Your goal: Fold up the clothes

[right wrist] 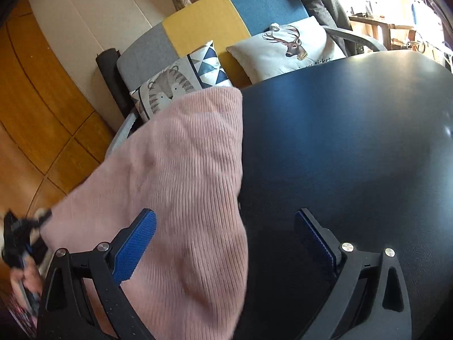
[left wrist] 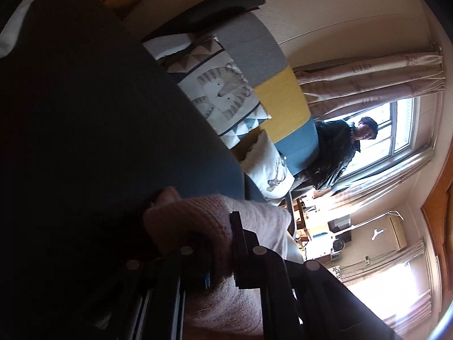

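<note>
A pink ribbed-knit sweater [right wrist: 181, 187] lay lengthwise along the smooth dark bench [right wrist: 339, 141], the left gripper [left wrist: 223, 243] clenched on its edge, the right gripper [right wrist: 223, 243] released.

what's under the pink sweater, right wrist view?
The pink sweater lies over the left edge of the dark table, partly overhanging it. The tabletop beneath is covered, so anything under the fabric can't be seen. Its far corner hides part of the lion cushion.
</note>
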Tool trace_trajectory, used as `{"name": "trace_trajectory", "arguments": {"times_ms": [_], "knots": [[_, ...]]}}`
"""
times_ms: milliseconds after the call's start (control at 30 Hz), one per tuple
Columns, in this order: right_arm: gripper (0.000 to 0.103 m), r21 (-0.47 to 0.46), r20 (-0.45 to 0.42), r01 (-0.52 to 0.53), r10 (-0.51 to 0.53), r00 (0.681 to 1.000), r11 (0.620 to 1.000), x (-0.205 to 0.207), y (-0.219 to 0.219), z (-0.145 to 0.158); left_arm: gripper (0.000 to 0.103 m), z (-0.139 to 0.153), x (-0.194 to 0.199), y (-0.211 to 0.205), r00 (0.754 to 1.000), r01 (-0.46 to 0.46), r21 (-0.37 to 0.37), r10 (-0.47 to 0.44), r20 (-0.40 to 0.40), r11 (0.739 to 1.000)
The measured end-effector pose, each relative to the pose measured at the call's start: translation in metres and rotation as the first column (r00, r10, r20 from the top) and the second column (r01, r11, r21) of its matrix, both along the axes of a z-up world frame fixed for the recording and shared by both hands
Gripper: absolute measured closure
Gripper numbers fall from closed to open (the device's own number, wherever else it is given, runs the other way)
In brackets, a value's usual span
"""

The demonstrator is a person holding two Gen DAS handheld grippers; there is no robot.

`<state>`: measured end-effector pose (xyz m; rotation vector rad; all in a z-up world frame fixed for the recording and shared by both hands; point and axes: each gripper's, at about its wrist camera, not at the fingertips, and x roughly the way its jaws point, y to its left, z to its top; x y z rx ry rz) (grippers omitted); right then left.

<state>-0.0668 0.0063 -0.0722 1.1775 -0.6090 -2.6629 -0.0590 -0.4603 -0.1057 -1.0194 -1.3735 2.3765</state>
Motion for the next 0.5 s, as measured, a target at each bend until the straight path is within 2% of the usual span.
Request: {"name": "trace_trajectory", "arguments": {"times_ms": [133,200,233,267,300,333,367,433,467,500], "knots": [[0.004,-0.039,0.071,0.016,-0.014,0.997,0.999,-0.051,-0.006,-0.012,0.095,-0.019,0.007,0.0,0.999,0.004,-0.02,-0.004,0.035,1.0],[0.004,-0.096,0.124,-0.004,0.016,0.992,0.995,-0.076,-0.011,-0.025,0.095,-0.025,0.008,0.003,0.999,0.014,-0.024,-0.013,0.05,1.0],[0.015,-0.122,0.147,-0.015,0.033,0.989,0.992,-0.087,-0.014,-0.031,0.095,-0.029,0.009,0.004,0.998,0.018,-0.019,-0.016,0.06,1.0],[0.032,-0.134,0.162,-0.021,0.043,0.986,0.991,-0.094,-0.017,-0.036,0.095,-0.033,0.009,0.006,0.997,0.021,-0.012,-0.02,0.074,1.0],[0.042,-0.148,0.163,-0.033,0.057,0.985,0.989,-0.099,-0.02,-0.036,0.094,-0.037,0.009,0.007,0.996,0.026,-0.003,-0.025,0.085,1.0],[0.075,-0.164,0.144,-0.055,0.079,0.986,0.985,-0.098,-0.023,-0.029,0.094,-0.04,0.01,0.009,0.995,0.03,0.004,-0.03,0.091,1.0],[0.08,-0.18,0.124,-0.077,0.101,0.987,0.981,-0.098,-0.027,-0.023,0.094,-0.042,0.01,0.009,0.995,0.031,0.003,-0.031,0.096,1.0],[0.081,-0.211,0.083,-0.123,0.143,0.986,0.97,-0.097,-0.034,-0.009,0.094,-0.043,0.011,0.01,0.995,0.031,-0.003,-0.031,0.099,1.0],[0.081,-0.208,0.051,-0.151,0.164,0.985,0.966,-0.093,-0.038,0.001,0.094,-0.043,0.011,0.01,0.995,0.032,-0.008,-0.031,0.098,0.999],[0.081,-0.162,0.0,-0.189,0.192,0.981,0.968,-0.084,-0.045,0.019,0.094,-0.043,0.012,0.01,0.995,0.032,-0.013,-0.031,0.096,0.999]]}}
